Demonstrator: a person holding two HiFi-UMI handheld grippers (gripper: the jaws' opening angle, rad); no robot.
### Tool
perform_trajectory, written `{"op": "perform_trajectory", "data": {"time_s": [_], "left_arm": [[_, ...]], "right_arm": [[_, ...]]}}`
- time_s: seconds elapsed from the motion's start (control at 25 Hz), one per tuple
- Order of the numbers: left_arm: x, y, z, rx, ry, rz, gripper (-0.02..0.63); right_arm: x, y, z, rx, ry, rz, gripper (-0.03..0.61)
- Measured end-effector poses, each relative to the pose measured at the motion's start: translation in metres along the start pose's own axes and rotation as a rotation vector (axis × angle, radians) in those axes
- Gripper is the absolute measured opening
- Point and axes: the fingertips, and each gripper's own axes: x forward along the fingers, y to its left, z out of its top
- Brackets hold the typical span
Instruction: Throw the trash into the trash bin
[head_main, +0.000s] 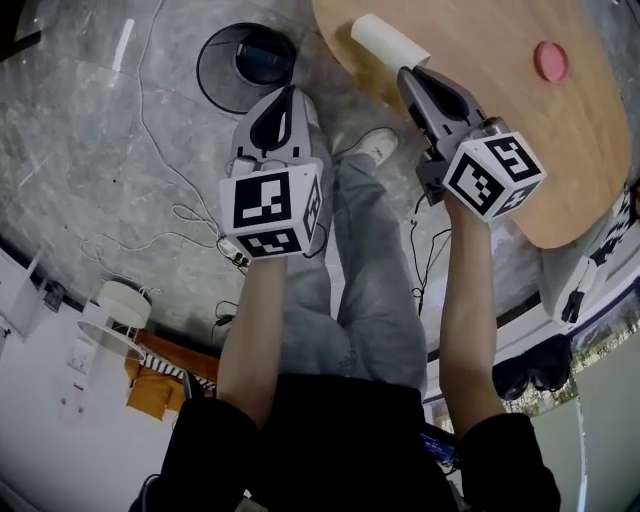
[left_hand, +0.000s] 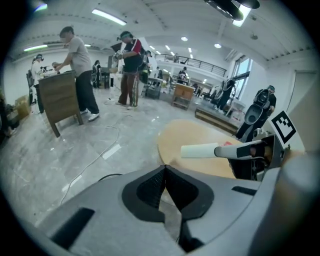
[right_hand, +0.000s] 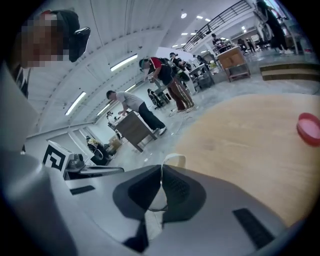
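Right claw holds cup near table edge

The right hand-held gripper has its jaws pressed together on a white paper cup, whose open rim sticks out just past the tips. To its right spreads the round wooden worktop, with a red round thing lying at its far right. The left hand-held gripper is at the left, and two people stand far behind on the floor.
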Motion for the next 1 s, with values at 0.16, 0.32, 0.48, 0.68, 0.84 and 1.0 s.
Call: {"op": "perform_trajectory", "data": {"time_s": [0.16,0.32,0.48,0.68,0.84,1.0], "left_arm": [[-0.012,0.055,-0.007,-0.068,-0.003,0.07,0.002],[-0.021,0.096,-0.017,-0.137,-0.003,0.127,0.002],[-0.029,0.128,-0.027,-0.201,-0.006,0.167,0.002],[-0.038,0.165,-0.038,-0.269,-0.001,0.214,0.002],[-0.041,0.186,-0.039,-0.291,-0.001,0.229,0.003],[-0.036,0.194,-0.038,-0.285,-0.001,0.227,0.002]], "right_arm": [[0.046,0.037,-0.018,-0.051,0.097,0.058,0.015],[0.089,0.063,-0.04,-0.109,0.214,0.099,0.015],[0.125,0.087,-0.06,-0.212,0.343,0.128,0.015],[0.167,0.115,-0.086,-0.329,0.469,0.171,0.017],[0.196,0.132,-0.104,-0.43,0.573,0.216,0.106],[0.208,0.133,-0.099,-0.41,0.549,0.202,0.07]]}}
